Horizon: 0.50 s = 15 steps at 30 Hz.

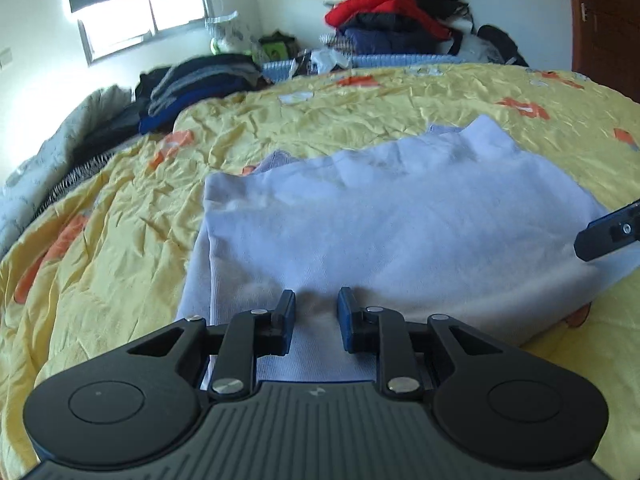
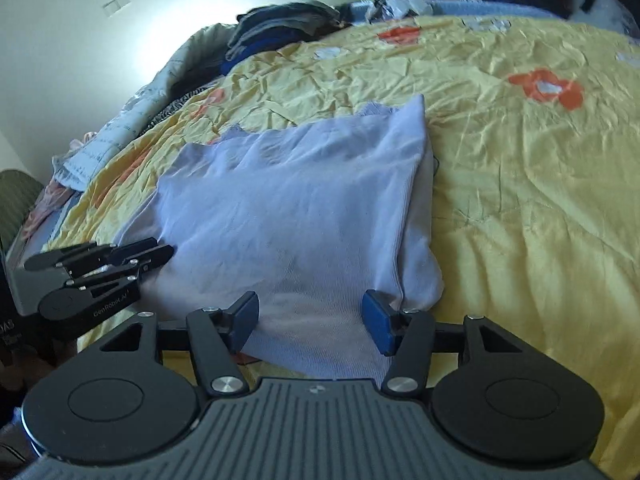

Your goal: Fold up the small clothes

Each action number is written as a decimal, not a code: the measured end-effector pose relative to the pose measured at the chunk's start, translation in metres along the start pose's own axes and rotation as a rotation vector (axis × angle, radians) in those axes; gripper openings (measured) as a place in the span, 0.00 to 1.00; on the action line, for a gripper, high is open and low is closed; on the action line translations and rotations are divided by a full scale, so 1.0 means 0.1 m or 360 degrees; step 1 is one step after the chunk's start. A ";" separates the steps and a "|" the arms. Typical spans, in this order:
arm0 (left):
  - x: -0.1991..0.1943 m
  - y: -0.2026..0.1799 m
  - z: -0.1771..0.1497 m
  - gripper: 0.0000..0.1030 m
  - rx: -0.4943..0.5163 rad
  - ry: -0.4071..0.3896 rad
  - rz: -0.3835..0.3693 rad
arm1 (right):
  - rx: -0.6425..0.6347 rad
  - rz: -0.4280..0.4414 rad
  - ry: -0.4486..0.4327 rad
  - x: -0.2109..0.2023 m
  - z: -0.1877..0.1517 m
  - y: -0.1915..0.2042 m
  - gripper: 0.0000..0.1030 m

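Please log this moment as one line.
left gripper: open | right gripper: open | folded pale-lilac knit garment: on yellow floral bedspread

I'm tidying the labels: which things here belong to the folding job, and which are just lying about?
Job: pale blue garment, left gripper, right gripper, yellow bedspread.
Lying about: folded dark clothes stack, red jacket pile.

We see our left gripper [image 1: 316,308] and right gripper [image 2: 310,312] built alike: black linkage arms with silver rivets, blue pads on the fingers [image 2: 378,320], round black discs flanking a ribbed grey body, and white "GenRobot.AI" lettering on one arm.
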<state>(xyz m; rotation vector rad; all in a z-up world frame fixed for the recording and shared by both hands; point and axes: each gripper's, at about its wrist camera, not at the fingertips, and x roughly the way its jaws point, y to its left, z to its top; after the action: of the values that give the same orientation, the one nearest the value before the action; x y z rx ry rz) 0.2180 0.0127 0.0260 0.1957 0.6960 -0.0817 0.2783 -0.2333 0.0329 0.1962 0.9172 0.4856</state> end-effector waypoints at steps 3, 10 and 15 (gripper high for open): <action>-0.19 0.09 0.02 0.22 -0.0105 -0.0009 -0.0024 | 0.0097 -0.0001 -0.0011 -0.10 0.16 0.01 0.58; -0.17 0.12 -0.12 0.23 -0.0179 0.0065 0.0006 | 0.0222 0.0116 -0.0161 0.13 0.90 0.01 0.72; -0.15 0.13 -0.15 0.23 -0.0231 0.0043 0.0016 | 0.0297 -0.0067 0.0020 0.78 1.20 -0.18 0.70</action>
<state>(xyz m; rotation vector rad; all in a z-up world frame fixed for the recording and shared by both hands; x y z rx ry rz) 0.1989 0.0283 0.0257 0.0612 0.7250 -0.0184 0.4191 -0.2065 0.0428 0.3433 0.9776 0.3626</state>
